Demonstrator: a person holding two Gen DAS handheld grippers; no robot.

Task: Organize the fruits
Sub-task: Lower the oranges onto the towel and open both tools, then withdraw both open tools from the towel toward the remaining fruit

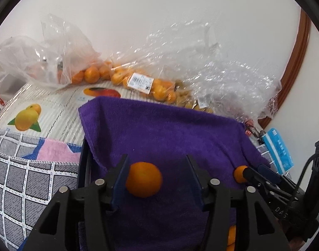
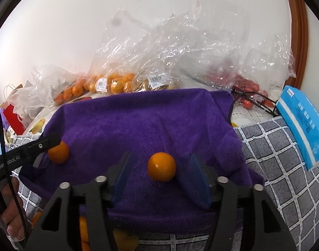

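- the left gripper (image 1: 157, 167) hangs over the purple towel (image 1: 169, 129) with its jaws spread; an orange (image 1: 144, 179) lies on the towel between them, against the left pad and clear of the right one.
- the right gripper (image 2: 159, 164) is likewise spread, with a second orange (image 2: 161, 166) on the towel between its pads, touching neither.
- both fruits are round, with no clear long axis; which way their stem ends point cannot be told.
- clear bags of oranges (image 2: 115, 83) lie behind the towel along the wall.
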